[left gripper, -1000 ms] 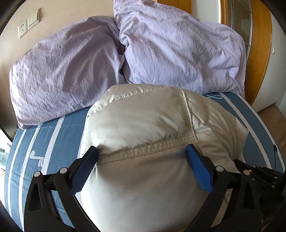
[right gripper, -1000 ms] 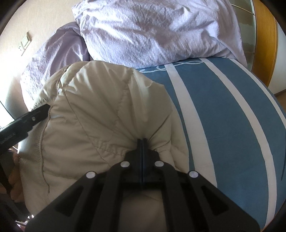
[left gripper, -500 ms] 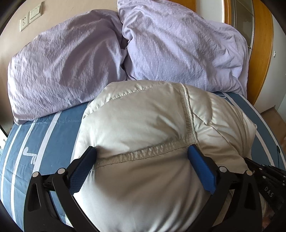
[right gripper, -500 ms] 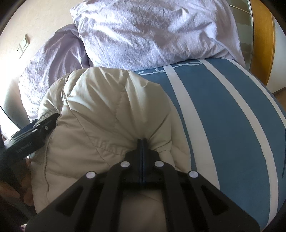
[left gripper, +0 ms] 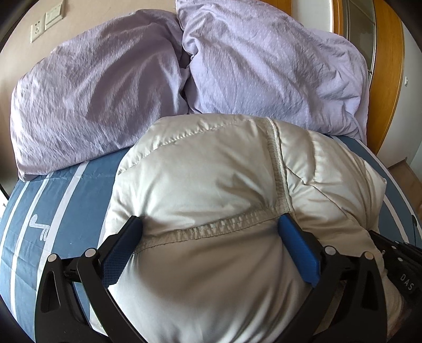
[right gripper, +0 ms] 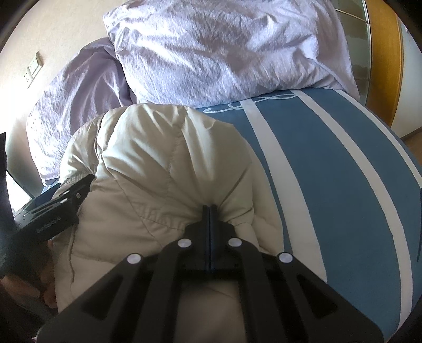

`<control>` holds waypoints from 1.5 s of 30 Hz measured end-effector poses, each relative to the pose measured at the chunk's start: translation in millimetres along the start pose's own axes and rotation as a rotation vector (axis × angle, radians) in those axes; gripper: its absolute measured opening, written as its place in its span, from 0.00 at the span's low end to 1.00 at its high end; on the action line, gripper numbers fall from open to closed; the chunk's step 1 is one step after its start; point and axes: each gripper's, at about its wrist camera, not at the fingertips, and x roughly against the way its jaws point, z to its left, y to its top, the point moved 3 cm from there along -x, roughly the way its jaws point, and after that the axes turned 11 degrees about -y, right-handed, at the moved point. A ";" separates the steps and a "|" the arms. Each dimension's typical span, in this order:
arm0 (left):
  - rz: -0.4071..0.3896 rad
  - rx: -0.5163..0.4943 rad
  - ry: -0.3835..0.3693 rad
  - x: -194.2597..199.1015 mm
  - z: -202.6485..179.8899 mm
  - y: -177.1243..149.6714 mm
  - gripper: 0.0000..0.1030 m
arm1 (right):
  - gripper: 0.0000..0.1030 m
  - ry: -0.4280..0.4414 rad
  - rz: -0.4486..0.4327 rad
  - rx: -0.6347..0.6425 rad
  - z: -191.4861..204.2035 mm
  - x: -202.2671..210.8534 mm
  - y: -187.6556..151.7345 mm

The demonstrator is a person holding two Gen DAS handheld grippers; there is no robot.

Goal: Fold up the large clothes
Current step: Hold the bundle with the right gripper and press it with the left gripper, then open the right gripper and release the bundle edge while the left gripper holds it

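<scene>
A puffy cream-white quilted down jacket lies bunched on the near part of a blue bedsheet with white stripes, its far edge close to two crumpled lilac pillows stacked against the headboard end. I have the right gripper clamped tight on a pinch of the jacket's shell at its right edge — the black fingers meet with fabric puckering out from between them. The left gripper straddles a fat fold of the same jacket across a stitched seam; its blue pads stand wide and press into the padding on both sides, so I judge it to be holding that bulk rather than hanging free, though the wide stance leaves some doubt. In the right wrist view the left tool's black body shows at the jacket's left side.

The step in hand, as I read it, is carrying this doubled-over half down onto the rest of the garment. To do it well I would keep both hands level with each other, lower them together so the seam lands straight, and hold the pinch until the fill has settled — down padding springs back and slick shell fabric slides. A wooden door frame stands far right, wall sockets far left.
</scene>
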 end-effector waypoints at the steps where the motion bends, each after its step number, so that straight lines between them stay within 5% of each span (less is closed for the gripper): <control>1: 0.000 0.000 0.001 0.4 0.1 -0.5 0.99 | 0.00 0.001 0.001 -0.003 -0.4 0.5 0.6; 5: 0.001 0.001 0.002 0.7 0.6 -0.2 0.99 | 0.07 0.014 0.011 -0.024 -1.8 11.1 10.0; 9: -0.001 0.002 0.002 1.9 1.0 -0.1 0.99 | 0.46 0.018 -0.035 -0.016 3.4 27.1 24.8; 21: -0.002 0.004 0.001 2.9 1.5 -0.1 0.99 | 0.45 -0.062 -0.085 0.016 19.7 10.8 72.7; 45: -0.021 -0.025 0.035 4.9 -3.6 -0.3 0.99 | 0.44 -0.081 -0.044 0.000 12.0 -26.5 45.3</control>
